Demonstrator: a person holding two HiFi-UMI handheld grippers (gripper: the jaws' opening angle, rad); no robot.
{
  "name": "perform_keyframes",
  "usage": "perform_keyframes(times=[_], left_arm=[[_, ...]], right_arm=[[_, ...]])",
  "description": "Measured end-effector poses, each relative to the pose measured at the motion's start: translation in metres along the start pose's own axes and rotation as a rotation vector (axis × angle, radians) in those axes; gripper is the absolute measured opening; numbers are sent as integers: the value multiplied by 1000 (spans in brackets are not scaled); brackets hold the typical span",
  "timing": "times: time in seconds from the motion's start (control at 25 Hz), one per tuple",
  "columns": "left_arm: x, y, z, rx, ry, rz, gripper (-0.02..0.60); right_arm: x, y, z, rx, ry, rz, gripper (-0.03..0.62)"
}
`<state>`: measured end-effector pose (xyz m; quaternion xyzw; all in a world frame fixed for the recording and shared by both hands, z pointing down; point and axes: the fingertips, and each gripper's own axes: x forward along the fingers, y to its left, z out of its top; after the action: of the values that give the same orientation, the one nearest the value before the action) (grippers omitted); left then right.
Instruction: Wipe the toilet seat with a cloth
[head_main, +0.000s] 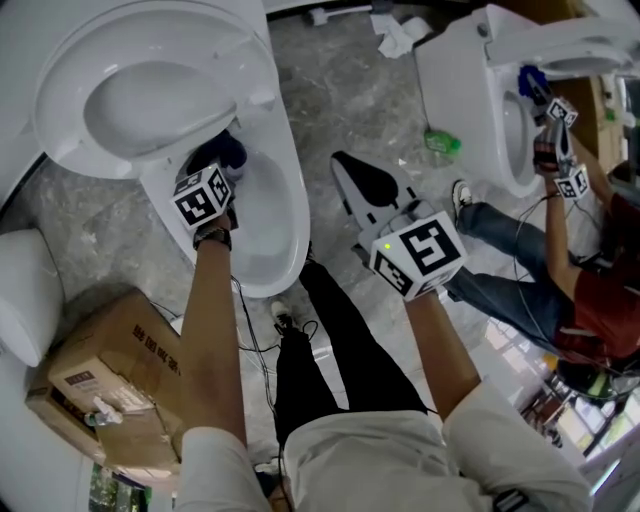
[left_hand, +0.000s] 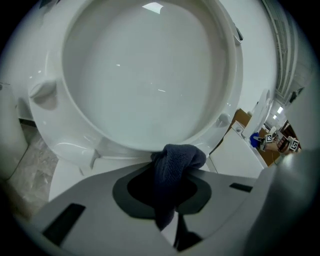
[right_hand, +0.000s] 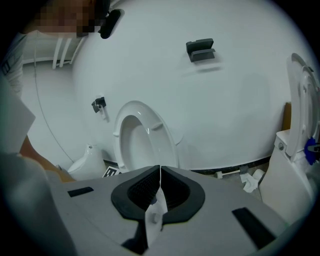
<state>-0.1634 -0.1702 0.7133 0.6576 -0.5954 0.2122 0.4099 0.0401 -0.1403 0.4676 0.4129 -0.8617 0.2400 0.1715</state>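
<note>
Head view, nearest first: cardboard box (head_main: 110, 380) on the floor (head_main: 350, 95) at 8 o'clock, beside the wearer's left forearm.

Right hand-held gripper (right_hand: 160, 169) at centre, slightly toward 3 o'clock, held over bare floor and well apart from the toilet. Its own view shows the jaws clenched, pad against pad, with nothing between them.

Left hand-held gripper (head_main: 212, 172) at 10 o'clock, reaching over the toilet bowl (head_main: 270, 215). Jaws grasping a dark blue cloth (left_hand: 176, 167). The cloth bunches out past the pad tips, and a tail hangs back between the jaws.

Toilet seat (left_hand: 52, 107) is raised, underside facing the left gripper view, with two bumper pads showing on the ring. The bunched cloth touches the seat's lower rim at about 6 o'clock on the ring, just above the bowl's back edge.

Farther off, at 2 o'clock: a second toilet (head_main: 470, 85) with a second person (head_main: 580, 290) beside it, arm up and holding marker-cube grippers at its bowl. Small green item (head_main: 440, 143) on the floor at that toilet's base. Crumpled white paper (head_main: 398, 35) at 12 o'clock.
</note>
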Motion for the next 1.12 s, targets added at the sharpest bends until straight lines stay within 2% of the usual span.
perform_keyframes(times=[0.24, 0.32, 0.44, 0.64, 0.8, 0.96, 1.12], left_arm=[[-17, 55, -6, -187, -46, 105, 44], [-24, 73, -6, -223, -60, 132, 44], [-35, 89, -2, -203, -72, 151, 43], [-57, 98, 15, -121, -107, 198, 43], [-80, 98, 29, -102, -147, 244, 43], [-97, 94, 47, -35, -173, 269, 43], [-124, 91, 64, -53, -242, 274, 43]], right_arm=[[8, 9, 8, -14, -3, 21, 29], [10, 11, 9, -16, -5, 27, 29], [12, 17, 11, -22, -5, 34, 29], [20, 27, 24, -68, 0, 59, 29], [27, 36, 48, -143, -17, 115, 29], [38, 36, 78, -200, -39, 131, 29], [48, 38, 107, -244, -65, 152, 29]])
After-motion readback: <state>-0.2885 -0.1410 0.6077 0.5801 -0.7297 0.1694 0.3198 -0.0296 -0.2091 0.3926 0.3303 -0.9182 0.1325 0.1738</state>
